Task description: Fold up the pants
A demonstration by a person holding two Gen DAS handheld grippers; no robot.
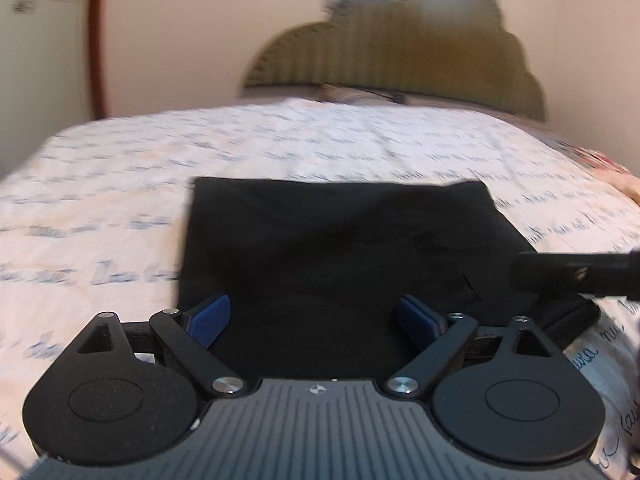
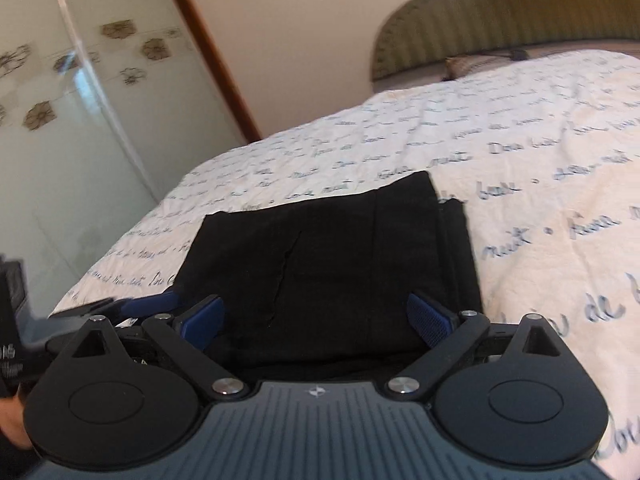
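Note:
The black pants (image 1: 328, 248) lie folded into a flat rectangle on the white bedsheet (image 1: 120, 184) printed with blue script. My left gripper (image 1: 316, 320) hovers over their near edge, blue pads (image 1: 212, 316) wide apart and empty. In the right wrist view the same pants (image 2: 332, 260) show a layered fold along their right side. My right gripper (image 2: 316, 320) is open above the near edge, holding nothing. The right gripper's dark finger (image 1: 576, 272) enters the left wrist view from the right. The left gripper's blue-tipped finger (image 2: 148, 304) shows at the left in the right wrist view.
An olive striped headboard (image 1: 400, 52) and a pillow (image 1: 352, 94) stand at the far end of the bed. A frosted glass door with flower prints (image 2: 80, 120) and a brown frame (image 2: 212, 52) lies beyond the bed's left edge. A hand (image 2: 12, 420) shows at the lower left.

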